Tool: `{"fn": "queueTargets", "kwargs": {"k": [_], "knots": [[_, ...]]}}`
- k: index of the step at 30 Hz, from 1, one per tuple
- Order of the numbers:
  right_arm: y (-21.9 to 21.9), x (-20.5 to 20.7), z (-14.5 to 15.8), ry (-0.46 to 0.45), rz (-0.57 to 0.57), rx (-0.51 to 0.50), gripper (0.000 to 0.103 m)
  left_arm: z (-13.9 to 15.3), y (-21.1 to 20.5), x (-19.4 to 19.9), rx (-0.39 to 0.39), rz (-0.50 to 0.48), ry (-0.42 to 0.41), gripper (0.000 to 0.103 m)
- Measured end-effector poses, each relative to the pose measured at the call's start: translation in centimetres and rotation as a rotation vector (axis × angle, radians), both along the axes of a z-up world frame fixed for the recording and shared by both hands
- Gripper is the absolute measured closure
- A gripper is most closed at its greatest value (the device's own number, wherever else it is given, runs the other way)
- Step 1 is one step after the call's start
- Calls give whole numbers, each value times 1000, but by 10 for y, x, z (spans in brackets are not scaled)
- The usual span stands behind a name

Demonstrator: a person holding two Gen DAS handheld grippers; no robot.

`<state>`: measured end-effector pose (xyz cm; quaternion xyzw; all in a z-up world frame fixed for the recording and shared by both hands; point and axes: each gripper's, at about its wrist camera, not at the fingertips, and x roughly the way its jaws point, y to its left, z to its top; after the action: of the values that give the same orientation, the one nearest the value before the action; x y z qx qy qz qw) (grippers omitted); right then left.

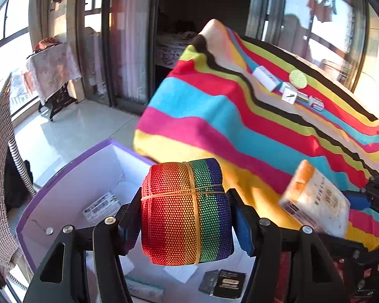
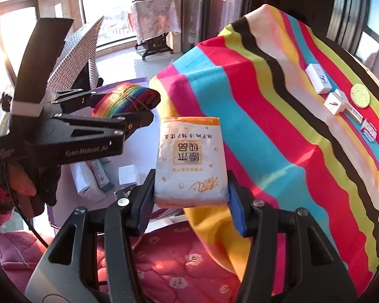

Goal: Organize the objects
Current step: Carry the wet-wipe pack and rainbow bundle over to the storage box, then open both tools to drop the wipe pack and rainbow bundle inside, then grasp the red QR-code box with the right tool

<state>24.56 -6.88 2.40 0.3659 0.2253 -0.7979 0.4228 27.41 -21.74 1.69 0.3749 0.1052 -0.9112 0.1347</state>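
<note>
Rainbow strap roll (image 1: 187,212) sits clamped between left hand-held gripper (image 1: 185,221) pads.

The left tongs (image 2: 139,106) are black plastic, shaped like a big clip, with silver screws and pale letters printed on the side. A white band wraps a flat black part on top. The hand (image 2: 22,181) wears a fuzzy pink and red sleeve. The right tongs (image 2: 192,202) are black with blue pads (image 2: 236,210).
</note>
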Motion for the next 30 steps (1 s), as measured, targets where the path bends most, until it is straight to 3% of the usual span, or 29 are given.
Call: {"fn": "queueTargets", "kwargs": {"k": [5, 9, 12, 14, 17, 23, 27, 30], "knots": [[-28, 33, -12, 7, 155, 42, 47, -17, -37, 17, -1, 110, -57, 40], [-47, 49, -19, -50, 284, 36, 46, -20, -56, 23, -35, 208, -76, 35], [-55, 58, -20, -36, 336, 36, 35, -15, -59, 21, -128, 281, -86, 23], [-51, 54, -16, -24, 318, 12, 28, -7, -57, 18, -168, 296, -58, 19], [-35, 31, -5, 3, 207, -39, 27, 9, -44, 4, -146, 236, 4, 18], [30, -65, 4, 18, -202, -68, 22, 33, 13, -66, -35, -17, 72, 17], [81, -133, -2, -21, -454, -70, 21, 36, 69, -139, -11, -197, 60, 16], [120, -174, -6, -10, -567, -59, 20, 26, 108, -197, 3, -275, -2, 16]]}}
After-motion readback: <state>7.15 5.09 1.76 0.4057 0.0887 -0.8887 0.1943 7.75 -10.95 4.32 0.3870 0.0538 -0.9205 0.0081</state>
